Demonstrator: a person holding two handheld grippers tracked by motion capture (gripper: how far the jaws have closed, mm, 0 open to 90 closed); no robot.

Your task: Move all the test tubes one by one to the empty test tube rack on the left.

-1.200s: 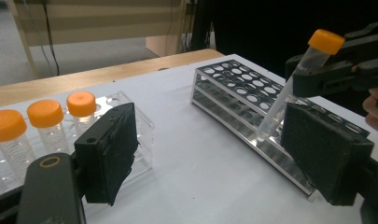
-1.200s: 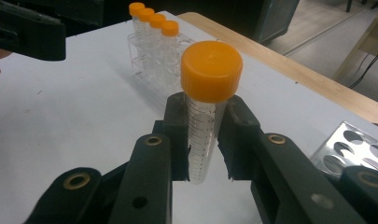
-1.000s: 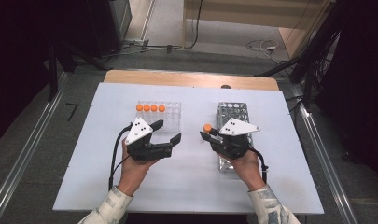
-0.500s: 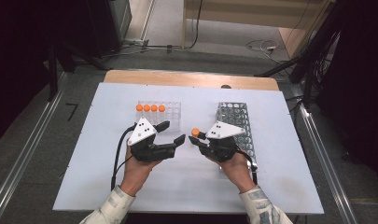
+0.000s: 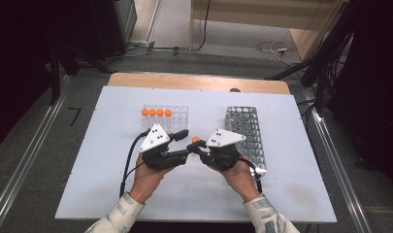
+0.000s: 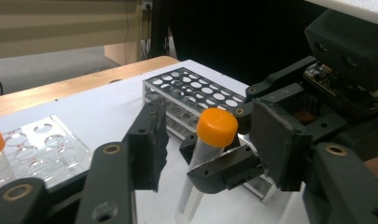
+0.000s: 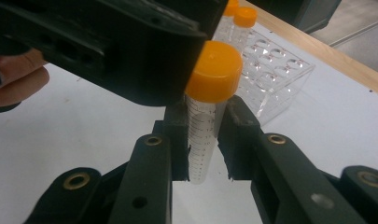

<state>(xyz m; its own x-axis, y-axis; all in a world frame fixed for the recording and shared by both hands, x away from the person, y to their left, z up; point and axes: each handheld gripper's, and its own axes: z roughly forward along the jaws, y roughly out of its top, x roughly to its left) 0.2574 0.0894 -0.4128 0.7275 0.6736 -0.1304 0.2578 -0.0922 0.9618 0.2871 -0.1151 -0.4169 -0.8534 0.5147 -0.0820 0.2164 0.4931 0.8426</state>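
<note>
Between the two racks, above bare table (image 5: 102, 160), the right gripper (image 5: 196, 147) holds one tube (image 7: 206, 126) upright. Its jaws are closed on the clear graduated barrel just under the orange cap (image 6: 217, 127), so cap and top of barrel stand free above them. Judgement: gripped low on purpose, leaving the upper part for the other gripper to take.

Left gripper (image 6: 210, 144) has its jaws apart, one on each side of the tube at cap height; pads not visibly touching it. In the right gripper view its body sits against the cap from the left. Looks like a handover being lined up, left not yet gripping.

Clear rack (image 5: 177, 116) stands at back left of the table with four orange-capped tubes (image 5: 155, 112) along its far row. Metal rack (image 5: 247, 131) stands to the right, long side running away from the person; its holes look empty, as far as can be told. Judgement: tube is in transit from one rack to the other; direction cannot be told from this moment alone.

Risk: tube tilting if right jaws release before left jaws close.
</note>
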